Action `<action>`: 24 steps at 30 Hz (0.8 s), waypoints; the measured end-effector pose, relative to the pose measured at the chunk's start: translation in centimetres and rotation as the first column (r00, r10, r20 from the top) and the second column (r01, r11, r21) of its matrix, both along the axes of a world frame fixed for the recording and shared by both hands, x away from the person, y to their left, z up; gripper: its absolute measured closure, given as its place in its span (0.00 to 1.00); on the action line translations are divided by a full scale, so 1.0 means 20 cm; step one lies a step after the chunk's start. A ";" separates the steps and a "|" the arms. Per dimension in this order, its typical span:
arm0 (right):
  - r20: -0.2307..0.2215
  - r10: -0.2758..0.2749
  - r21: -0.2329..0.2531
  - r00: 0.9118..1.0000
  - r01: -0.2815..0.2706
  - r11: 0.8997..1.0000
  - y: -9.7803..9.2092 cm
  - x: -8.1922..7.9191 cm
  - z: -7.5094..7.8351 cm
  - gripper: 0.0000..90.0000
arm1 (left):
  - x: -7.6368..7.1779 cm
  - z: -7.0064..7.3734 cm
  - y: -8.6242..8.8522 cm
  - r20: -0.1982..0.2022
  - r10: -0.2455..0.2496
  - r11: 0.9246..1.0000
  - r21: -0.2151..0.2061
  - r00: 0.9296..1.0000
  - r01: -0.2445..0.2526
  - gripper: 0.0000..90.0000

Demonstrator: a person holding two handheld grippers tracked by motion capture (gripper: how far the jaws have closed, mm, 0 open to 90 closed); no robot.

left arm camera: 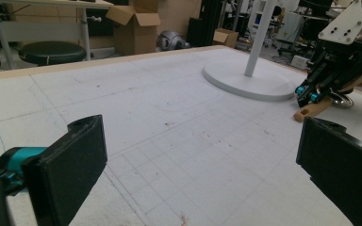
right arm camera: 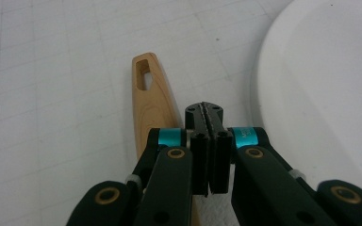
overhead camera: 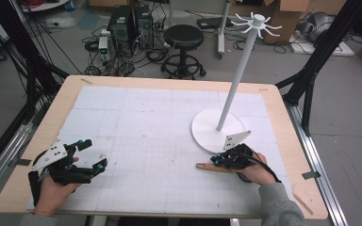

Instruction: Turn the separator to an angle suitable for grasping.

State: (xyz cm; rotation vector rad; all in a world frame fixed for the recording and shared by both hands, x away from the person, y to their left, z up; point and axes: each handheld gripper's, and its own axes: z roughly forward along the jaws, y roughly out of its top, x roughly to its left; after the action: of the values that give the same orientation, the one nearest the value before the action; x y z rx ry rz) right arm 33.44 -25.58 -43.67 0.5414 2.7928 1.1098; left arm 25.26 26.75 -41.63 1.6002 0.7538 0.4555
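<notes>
My right tongs (right arm camera: 206,141) were pressed shut on nothing, their tips just beside the wooden spatula handle (right arm camera: 150,101), which lay flat on the desk (overhead camera: 136,132) close to the round base of the white stand (overhead camera: 217,129). My left tongs (left arm camera: 198,160) gaped wide and empty, well apart from the stand on its far side. I judged that closing again from this offset would nip only air, or nudge the handle sideways against the stand's base; lifting by one thin edge could let it swivel and drop. I could read no brand, label or writing anywhere.
</notes>
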 end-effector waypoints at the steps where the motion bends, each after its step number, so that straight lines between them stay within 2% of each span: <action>1: 0.002 -0.001 0.001 1.000 0.001 1.000 0.00 0.00 0.00 1.00 | 0.00 0.00 0.00 0.000 0.000 1.000 0.000 1.000 0.000 0.03; 6: 0.036 -0.013 0.055 0.999 0.011 0.998 -0.04 0.00 0.04 1.00 | 0.01 0.00 0.00 -0.003 -0.004 1.000 -0.003 1.000 0.004 0.03; 8: 0.028 -0.011 0.074 1.000 0.009 0.997 -0.05 -0.01 0.05 0.99 | 0.01 0.00 -0.01 -0.003 -0.003 1.000 -0.008 1.000 0.003 0.03; 9: 0.042 -0.010 0.107 0.999 0.005 0.994 -0.07 -0.01 0.07 0.94 | 0.01 0.00 -0.01 -0.001 -0.006 1.000 -0.009 1.000 0.006 0.03; 10: 0.036 -0.008 0.122 0.999 0.004 0.992 -0.08 -0.01 0.08 0.91 | 0.01 0.00 -0.01 0.000 -0.009 1.000 -0.013 1.000 0.009 0.03; 16: 0.042 0.036 0.171 0.998 -0.043 0.984 -0.09 -0.03 0.16 0.67 | 0.02 0.04 0.01 0.030 -0.007 0.999 -0.052 1.000 0.009 0.03; 17: 0.042 0.036 0.171 0.998 -0.043 0.984 -0.09 -0.03 0.16 0.67 | 0.02 0.04 0.01 0.030 -0.007 0.999 -0.052 1.000 0.009 0.03; 18: 0.041 0.048 0.185 0.998 -0.055 0.981 -0.09 -0.03 0.18 0.58 | 0.04 0.04 0.00 0.024 -0.009 0.999 -0.052 1.000 0.010 0.03; 19: 0.043 0.050 0.195 0.998 -0.058 0.979 -0.10 -0.03 0.19 0.54 | 0.04 0.04 0.00 0.024 -0.009 0.999 -0.052 1.000 0.010 0.03; 21: 0.046 0.034 0.197 0.998 -0.042 0.980 -0.11 -0.03 0.20 0.41 | 0.05 0.03 0.00 0.019 -0.011 0.999 -0.052 1.000 0.012 0.03; 22: 0.046 0.034 0.197 0.998 -0.042 0.980 -0.11 -0.03 0.20 0.41 | 0.05 0.03 0.00 0.019 -0.011 0.999 -0.052 1.000 0.012 0.03; 23: 0.040 0.014 0.196 0.999 -0.021 0.980 -0.13 -0.03 0.20 0.30 | 0.05 0.03 0.00 0.017 -0.009 0.998 -0.062 1.000 0.010 0.03; 24: 0.040 0.014 0.196 0.999 -0.021 0.980 -0.13 -0.03 0.20 0.30 | 0.05 0.03 0.00 0.017 -0.009 0.998 -0.062 1.000 0.010 0.03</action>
State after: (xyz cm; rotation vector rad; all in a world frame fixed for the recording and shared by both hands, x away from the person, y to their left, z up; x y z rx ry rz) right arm 32.84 -28.25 -39.57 0.5070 2.6767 1.3947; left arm 26.31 26.73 -41.03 1.5395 0.7413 0.4342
